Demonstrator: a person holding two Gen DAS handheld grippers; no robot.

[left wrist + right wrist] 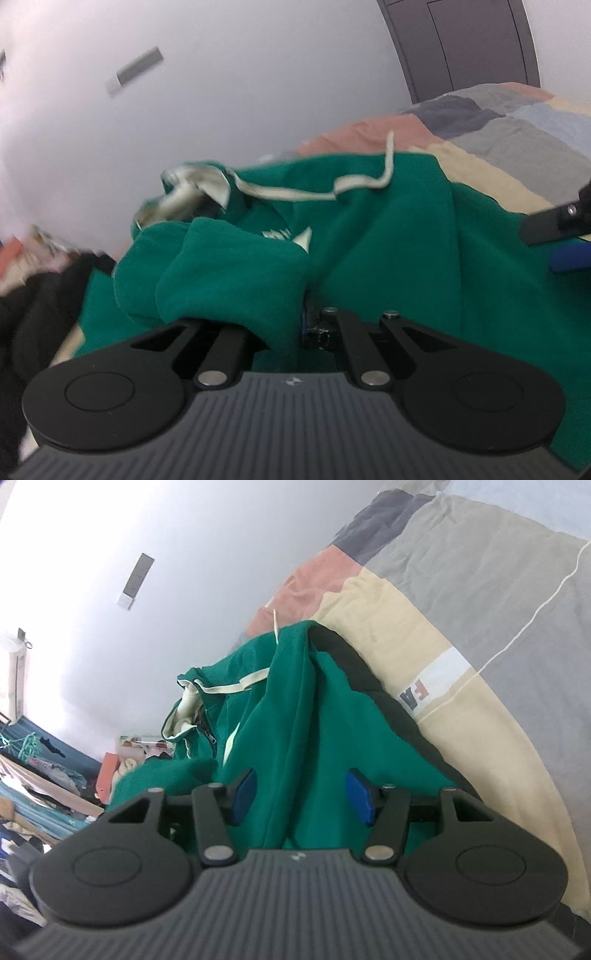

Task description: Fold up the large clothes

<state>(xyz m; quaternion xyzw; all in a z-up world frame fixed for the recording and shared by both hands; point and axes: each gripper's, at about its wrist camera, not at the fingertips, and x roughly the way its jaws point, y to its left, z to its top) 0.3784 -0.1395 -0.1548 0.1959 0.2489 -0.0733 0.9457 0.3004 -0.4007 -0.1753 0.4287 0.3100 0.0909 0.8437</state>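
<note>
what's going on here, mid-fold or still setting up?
Mid-fold. A person with a gripper in each hand is working a green hoodie on a bed with a patchwork duvet. The left gripper is shut on a bunched fold of the hoodie. The right gripper is open, a ridge of the fabric lying between its blue pads without being pinched. The hoodie is crumpled, its cream drawstring trailing across the top.

Soft, even daylight with an overexposed white wall (240, 92), motion blur leftward, strong fisheye bending at edges.
</note>
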